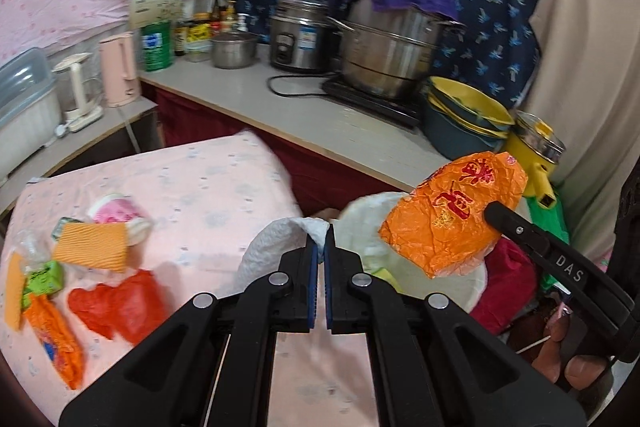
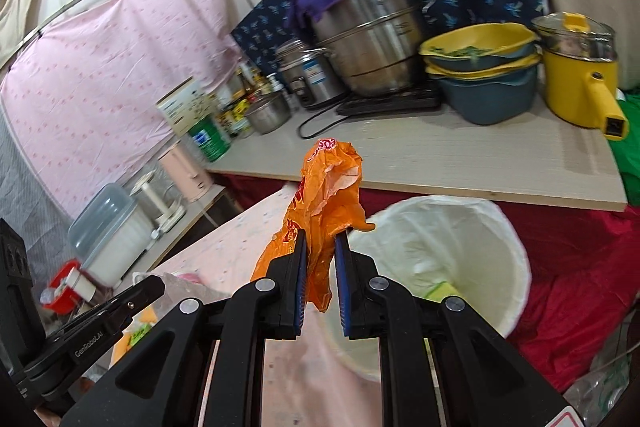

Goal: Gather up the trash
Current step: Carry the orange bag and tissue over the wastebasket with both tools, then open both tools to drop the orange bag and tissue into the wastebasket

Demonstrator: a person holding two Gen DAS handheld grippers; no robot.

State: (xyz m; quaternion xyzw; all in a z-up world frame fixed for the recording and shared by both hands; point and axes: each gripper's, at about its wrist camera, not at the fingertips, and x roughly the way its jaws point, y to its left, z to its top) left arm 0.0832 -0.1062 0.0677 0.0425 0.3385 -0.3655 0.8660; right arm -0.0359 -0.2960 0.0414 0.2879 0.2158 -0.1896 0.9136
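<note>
1. Left claw (image 1: 323, 239) sits nearest the lens, jaws pinched together on a corner of a white paper towel (image 1: 272, 247); the rest of the towel hangs loose on the left side.
2. Right claw (image 2: 320, 241) is clamped on an orange plastic bag (image 2: 324, 195), gripped low, with the bulk crumpled above the pads and a short tail hanging below.
3. Both pieces look light, soft and crushable. The thin film is likely slippery, so a bunched fold is the best hold; the towel tears easily, so take a doubled part.
4. Trash bin (image 2: 516, 239) with a white liner stands just beyond and right of the right claw, mouth open, with some scrap already inside.
5. Pink-clothed tabletop (image 1: 208, 187) carries more trash on its left: a red bag (image 1: 120, 303), an orange ribbed wrapper (image 1: 92, 247), a green packet (image 1: 44, 277) and an orange printed wrapper (image 1: 56, 339).
6. Writing: red characters on the orange plastic bag, not readable to me; "DAS" on the right tool's arm in the left view; "GenRobot.AI" on the left tool's arm in the right view.
7. Far back, a counter holds a big steel pot (image 1: 388, 47) under a purple cloth, a rice cooker (image 1: 298, 35), stacked yellow bowls (image 2: 480, 47) and a yellow pot (image 2: 576, 75).
</note>
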